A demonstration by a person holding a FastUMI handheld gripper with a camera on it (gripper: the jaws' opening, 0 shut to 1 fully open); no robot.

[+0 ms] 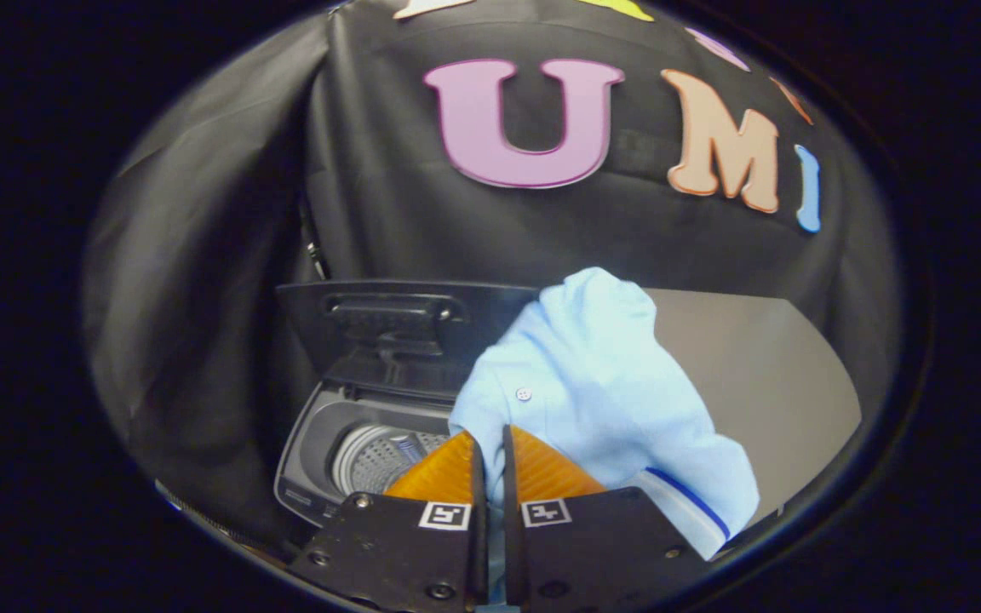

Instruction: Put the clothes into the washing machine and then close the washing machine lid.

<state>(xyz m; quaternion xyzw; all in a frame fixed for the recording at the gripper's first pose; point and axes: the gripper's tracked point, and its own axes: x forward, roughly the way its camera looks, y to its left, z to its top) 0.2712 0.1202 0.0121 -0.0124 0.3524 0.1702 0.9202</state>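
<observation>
Tongs (493, 443) pinching light-blue shirt (601, 383), shirt hiding part of open washing machine (320, 443), raised lid (388, 323) behind

Finding: no legible word, brand or number anywhere on the items inspected.

The gripper (491, 438), its fingers pinched together on the light blue shirt (601, 383), carries a square coded marker (444, 515) on each finger mount. These are black-and-white block patterns, not letters or figures.

The washing machine (346, 426) shows faint marks along its front control strip (305, 498) (too small and blurred to make out). The underside of its raised lid (388, 319) bears no readable sign.

The shirt has a dark stripe at its cuff and a plain button; no print or tag can be read on it.
</observation>
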